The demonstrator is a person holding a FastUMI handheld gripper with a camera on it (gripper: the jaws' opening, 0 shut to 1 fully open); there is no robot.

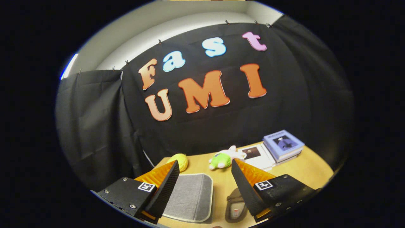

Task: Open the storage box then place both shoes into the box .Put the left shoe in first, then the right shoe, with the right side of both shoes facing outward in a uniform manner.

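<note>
We hold the gripper (pixel 205 175) wide open and empty above the grey storage box (pixel 191 196) and a shoe (pixel 235 205) on the wooden table (pixel 303 169).

No text on the things in the scene can be read. A short title is printed at the top of the blue cover of the topmost book in the stack of blue books (pixel 283 145) at the lower right of the frame, but it is too small and blurred to be made out. Square black-and-white coded marker tags are carried on the bodies of both fingers of the spread, empty gripper (pixel 205 165) at the bottom of the frame; no letters or numbers are shown on them.
</note>
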